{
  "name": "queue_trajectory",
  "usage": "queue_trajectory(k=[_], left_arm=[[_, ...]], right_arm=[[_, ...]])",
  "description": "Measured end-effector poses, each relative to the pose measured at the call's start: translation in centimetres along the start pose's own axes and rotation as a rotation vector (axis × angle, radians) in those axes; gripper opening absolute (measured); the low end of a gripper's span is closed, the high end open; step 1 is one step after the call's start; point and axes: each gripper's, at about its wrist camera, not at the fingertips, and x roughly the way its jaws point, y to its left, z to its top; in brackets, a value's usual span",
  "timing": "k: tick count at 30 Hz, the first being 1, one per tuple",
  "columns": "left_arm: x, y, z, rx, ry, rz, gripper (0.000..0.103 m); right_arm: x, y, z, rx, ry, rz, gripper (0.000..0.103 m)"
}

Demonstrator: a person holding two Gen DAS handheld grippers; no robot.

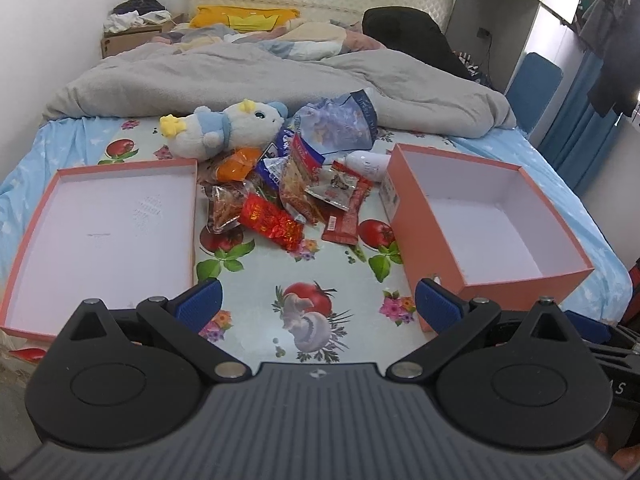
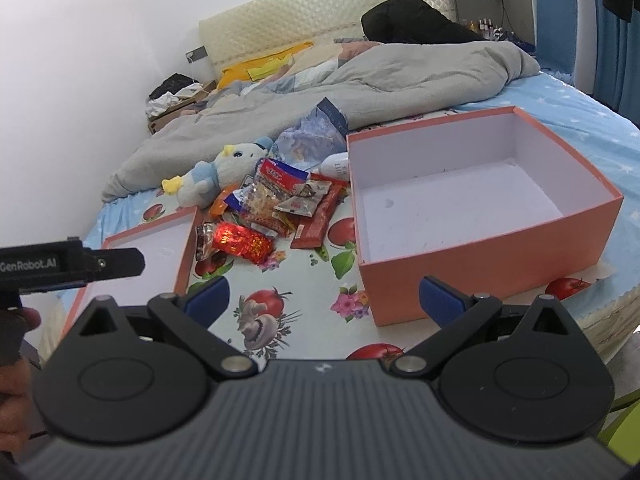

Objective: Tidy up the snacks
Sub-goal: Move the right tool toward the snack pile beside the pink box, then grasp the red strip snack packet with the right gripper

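the snack pile (image 1: 288,196) lies in the middle of the left wrist frame, straight ahead of the left gripper (image 1: 318,306), whose blue pads stand wide apart with nothing between them, only the printed fruit cloth (image 1: 320,272) showing in the gap. in the right wrist frame the same pile sits left of centre and up from the right gripper (image 2: 324,300), which is likewise spread wide and empty. so the pile is dead ahead for the left tool and off to the upper left for the right one; which is truly nearer i cannot tell, though the left looks better lined up. the closest packet to both is the shiny red foil packet (image 1: 272,222), at the near edge of the pile, its long axis running from upper left to lower right in the left wrist frame, so pads closing across the frame would meet it at a slant. the long dark red bar wrapper (image 1: 348,216) lies beside it toward the deep orange box (image 1: 436,248), which stands open and empty at the right of the frame. the shallow orange lid (image 1: 192,216) lies upturned at the left, also empty. a plush toy (image 1: 224,128) and a blue tissue pack (image 1: 336,120) rest at the far edge of the pile, against the grey duvet (image 1: 240,76). no snack is in either container yet.
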Motion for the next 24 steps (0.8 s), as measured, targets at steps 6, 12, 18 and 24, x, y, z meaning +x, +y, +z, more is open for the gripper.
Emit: queue_trajectory(k=[6, 12, 18, 24], left_arm=[[1.3, 1.0, -0.1, 0.002, 0.010, 0.014, 0.103], [2.4, 2.0, 0.2, 0.007, 0.008, 0.019, 0.103], [4.2, 3.6, 1.0, -0.006, 0.014, 0.044, 0.103], [6.1, 4.7, 1.8, -0.005, 0.003, 0.062, 0.103]], right_arm=[[1.2, 0.4, -0.9, -0.018, 0.016, 0.020, 0.098], [2.2, 1.8, -1.0, -0.053, -0.004, 0.033, 0.095], [3.8, 2.9, -1.3, -0.071, 0.017, 0.052, 0.078], [5.7, 3.8, -1.4, -0.097, 0.021, 0.053, 0.073]])
